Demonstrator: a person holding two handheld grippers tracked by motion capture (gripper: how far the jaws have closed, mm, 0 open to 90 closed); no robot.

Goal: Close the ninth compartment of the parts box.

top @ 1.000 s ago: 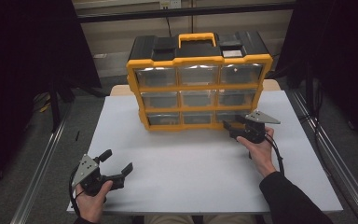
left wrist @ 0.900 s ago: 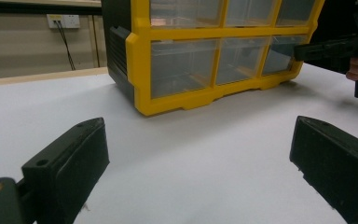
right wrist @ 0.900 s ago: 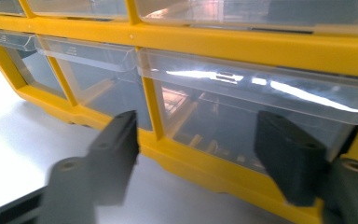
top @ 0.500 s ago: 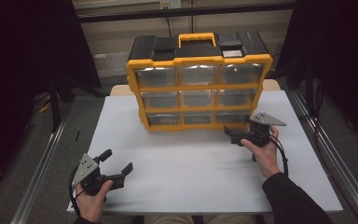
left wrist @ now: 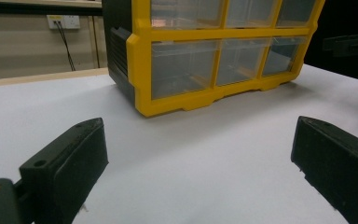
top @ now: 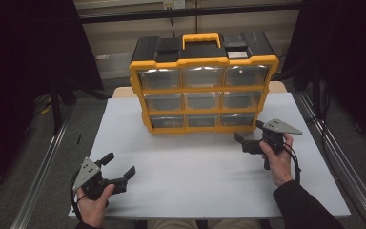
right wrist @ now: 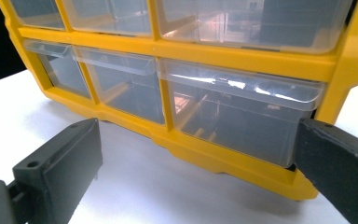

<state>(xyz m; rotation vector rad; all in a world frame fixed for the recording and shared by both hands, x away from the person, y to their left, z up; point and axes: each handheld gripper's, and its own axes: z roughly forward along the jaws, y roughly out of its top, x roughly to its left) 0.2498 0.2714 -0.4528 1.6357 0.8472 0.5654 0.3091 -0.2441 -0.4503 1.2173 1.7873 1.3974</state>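
Two grippers, one per hand, both over the white table (top: 190, 167).

Nearest: left gripper (top: 120, 168), held in the left hand (top: 94, 202) at the near-left corner of the table. Jaws spread wide, nothing between them; in the left gripper view only bare table surface lies between the two black jaws. It sits well apart from the organizer.

Further out, to the right: right gripper (top: 249, 135), held in the right hand (top: 277, 160), dark sleeve (top: 305, 207) behind it. Jaws wide apart, holding nothing. It sits close to the organizer's bottom right corner; the right gripper view looks straight at the bottom-right drawer (right wrist: 242, 116), and I cannot tell whether the jaw at the right edge of that view touches the yellow frame.

Far side of table: one yellow-and-black drawer organizer (top: 203, 81), upright, front facing the person. Count: nine clear drawers, three rows of three, all seated in the frame. One yellow carry handle (top: 200, 39) on top, centred between black lid sections. Drawer contents too dim to make out.

Behind: one wall socket (left wrist: 63, 21) with dark cables hanging below it.
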